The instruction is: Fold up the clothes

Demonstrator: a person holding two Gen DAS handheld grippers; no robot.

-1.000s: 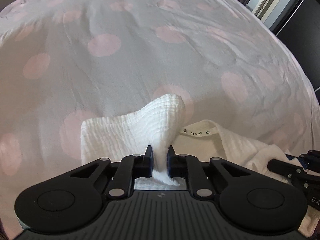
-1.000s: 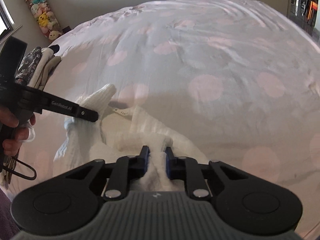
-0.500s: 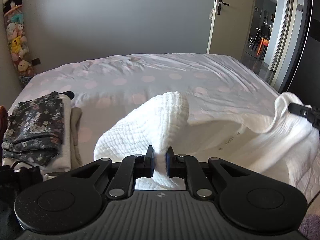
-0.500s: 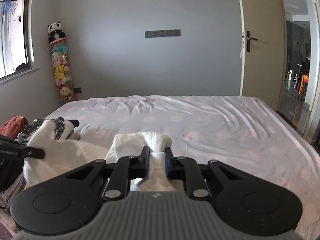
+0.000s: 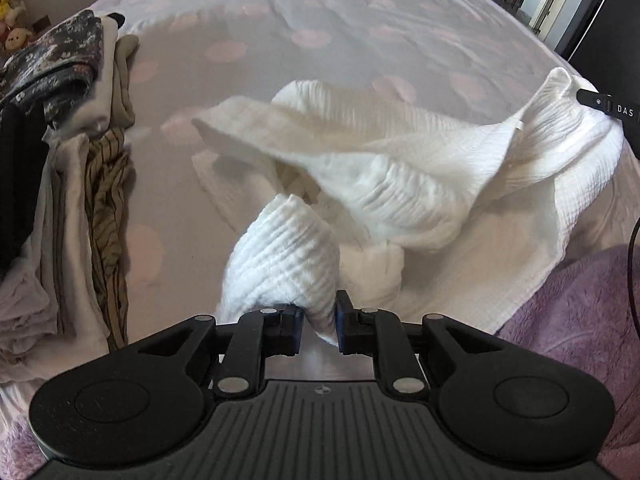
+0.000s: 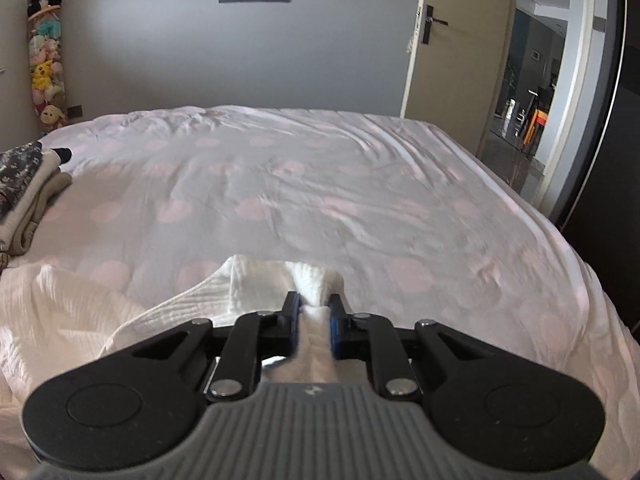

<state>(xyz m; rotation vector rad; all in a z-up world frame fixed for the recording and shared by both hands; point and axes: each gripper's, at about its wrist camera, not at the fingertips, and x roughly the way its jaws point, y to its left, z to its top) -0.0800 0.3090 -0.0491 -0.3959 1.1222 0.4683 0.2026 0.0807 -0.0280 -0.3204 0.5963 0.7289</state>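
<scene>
The left gripper (image 5: 318,326) has its jaws closed on a bunched corner of the white crinkled cotton garment (image 5: 400,184), which billows ahead of them above the pink-dotted bed sheet (image 5: 360,40). The right gripper (image 6: 314,326) pinches another corner the same way. Risk: the thick bunches could slip out under tension, or the cloth could land twisted. The pile of folded clothes (image 5: 80,128) lies left of the left jaws.

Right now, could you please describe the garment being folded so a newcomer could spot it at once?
On the polka-dot bed, right of the clothes pile, the white crinkled garment hangs between left gripper and right gripper. It alone is white, ribbed and lifted.
</scene>
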